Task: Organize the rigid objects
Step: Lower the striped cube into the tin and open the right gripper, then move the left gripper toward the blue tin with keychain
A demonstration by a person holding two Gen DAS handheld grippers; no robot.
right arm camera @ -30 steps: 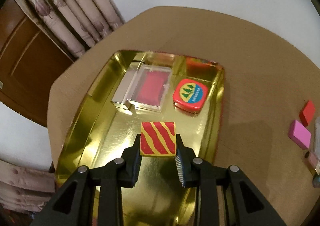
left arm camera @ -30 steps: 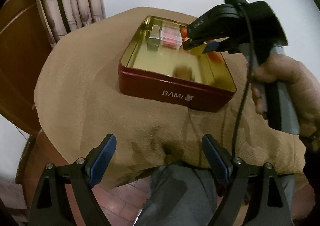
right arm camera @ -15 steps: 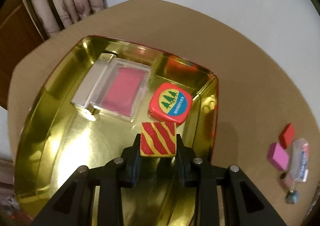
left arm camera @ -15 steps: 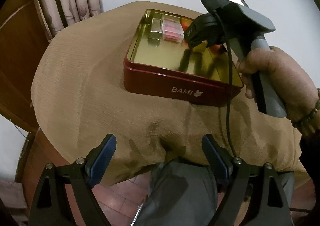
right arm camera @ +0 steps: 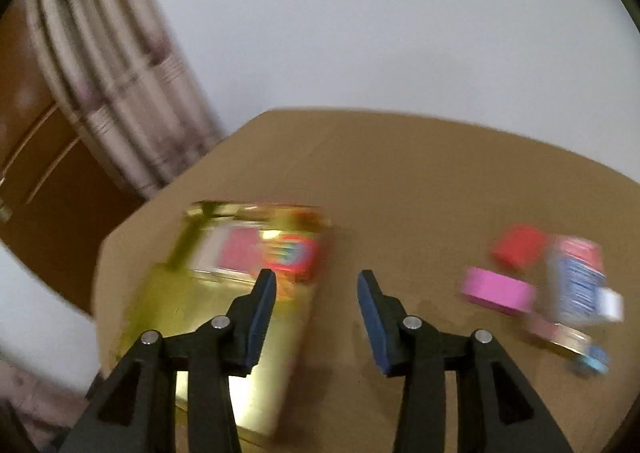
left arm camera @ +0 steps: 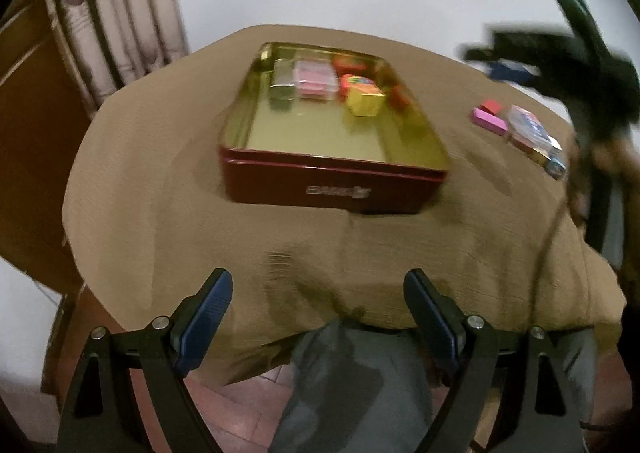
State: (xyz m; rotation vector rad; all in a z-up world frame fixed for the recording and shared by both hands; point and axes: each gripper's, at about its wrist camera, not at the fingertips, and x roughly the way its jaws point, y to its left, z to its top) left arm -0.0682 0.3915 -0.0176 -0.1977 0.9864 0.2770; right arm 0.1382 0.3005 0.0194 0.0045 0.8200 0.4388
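Your tin sits mid-table with the yellow block lying inside near its far right corner, beside the clear case. Your right gripper is opening with nothing between its jaws. Loose pieces wait near the table's right edge. Your left gripper hangs spread wide, holding nothing.

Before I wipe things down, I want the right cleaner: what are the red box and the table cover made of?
The red box looks like painted tin: its gold inside shines like a mirror. The table cover seems woven cloth, matte tan, creased where it drapes over the edge.
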